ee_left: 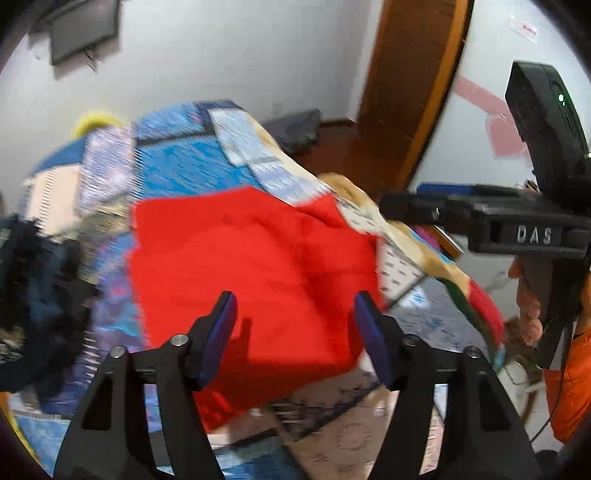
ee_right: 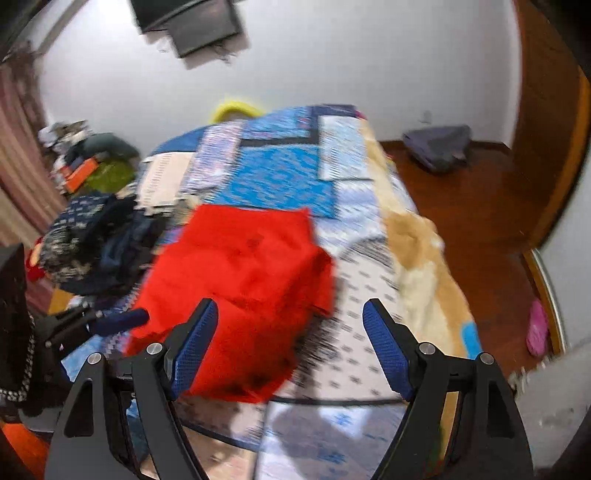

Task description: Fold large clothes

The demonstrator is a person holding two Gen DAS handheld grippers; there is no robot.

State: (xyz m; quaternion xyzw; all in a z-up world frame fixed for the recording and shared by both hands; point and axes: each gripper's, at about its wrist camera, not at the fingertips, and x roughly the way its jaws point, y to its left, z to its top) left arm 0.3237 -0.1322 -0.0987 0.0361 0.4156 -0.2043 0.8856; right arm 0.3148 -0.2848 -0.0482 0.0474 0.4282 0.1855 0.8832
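Raised lettering "DAS" shows on the black body of the right gripper, seen from the left wrist view. A small green light glows on the unit above it. A paper with red print is stuck high on the wall; too blurred to read.

Red garment lies on the bed, partly folded into a rough block, near the bed's near end and left of centre in the right wrist view. Creases run across its top.

Left gripper: jaws apart, nothing between the pads, held above the red garment. Right gripper: jaws apart as well, empty, over the garment's near right edge and the quilt.

Bed cover is a patchwork quilt in blue, white and beige, with a fluffy tan blanket along the right side. Pile of dark clothes sits on the bed's left edge beside the garment. Something yellow at the head of the bed, possibly a cushion.

Room: white walls, dark wall-mounted screen, wooden door, reddish wood floor, grey bundle on the floor by the far wall. Orange sleeve at right edge.
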